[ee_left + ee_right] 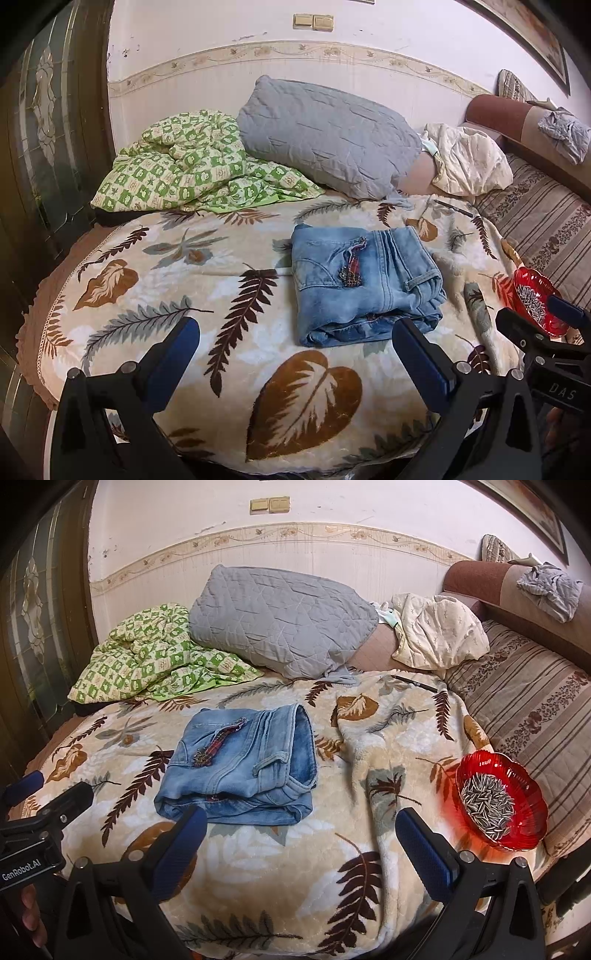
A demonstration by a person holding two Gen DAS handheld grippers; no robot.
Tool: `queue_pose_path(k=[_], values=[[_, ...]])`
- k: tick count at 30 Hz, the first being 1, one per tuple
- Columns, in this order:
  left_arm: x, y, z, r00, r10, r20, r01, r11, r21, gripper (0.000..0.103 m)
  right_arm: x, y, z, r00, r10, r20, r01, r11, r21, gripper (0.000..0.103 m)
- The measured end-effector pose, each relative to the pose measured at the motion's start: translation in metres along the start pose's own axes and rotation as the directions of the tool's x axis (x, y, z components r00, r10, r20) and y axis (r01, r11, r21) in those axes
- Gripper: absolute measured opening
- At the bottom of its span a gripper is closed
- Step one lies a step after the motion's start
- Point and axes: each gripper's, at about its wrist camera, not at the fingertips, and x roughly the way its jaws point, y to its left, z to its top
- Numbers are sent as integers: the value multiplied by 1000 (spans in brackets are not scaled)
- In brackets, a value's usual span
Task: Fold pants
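Observation:
The light blue jeans [364, 284] lie folded in a compact square on the leaf-patterned blanket [177, 280], with a back pocket and a belt loop facing up. They also show in the right wrist view [243, 771]. My left gripper [295, 339] is open and empty, held back just short of the jeans' near edge. My right gripper [301, 829] is open and empty, near the jeans' front right corner. The right gripper shows at the right edge of the left wrist view [532, 325], and the left gripper at the left edge of the right wrist view [51, 794].
A red glass bowl of sunflower seeds [502, 801] sits at the right on the blanket. A grey pillow [277, 624], a green checked quilt [147, 657] and a cream pillow [439, 631] lie at the back. A dark pen [413, 683] lies behind. A striped sofa cushion [532, 709] is on the right.

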Motion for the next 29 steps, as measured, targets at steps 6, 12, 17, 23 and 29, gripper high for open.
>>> queue_pose_path(k=[6, 12, 17, 23, 29], values=[[0, 0, 0, 1000, 2, 0, -2, 1000, 0, 103, 0, 0, 0, 1000, -3, 0, 3, 1000, -2, 103], [0, 0, 0, 1000, 1, -2, -1, 1000, 0, 103, 1, 0, -2, 1000, -4, -2, 4, 1000, 3, 103], [0, 0, 0, 1000, 2, -1, -2, 1000, -1, 103, 0, 1, -2, 1000, -7, -1, 7, 1000, 5, 103], [0, -1, -1, 1000, 2, 3, -2, 1000, -3, 103, 1, 1, -2, 1000, -8, -1, 8, 1000, 4, 103], [-1, 1, -1, 1000, -29, 8, 29, 999, -13, 103, 2, 1, -4, 1000, -18, -9, 18, 1000, -1, 103]])
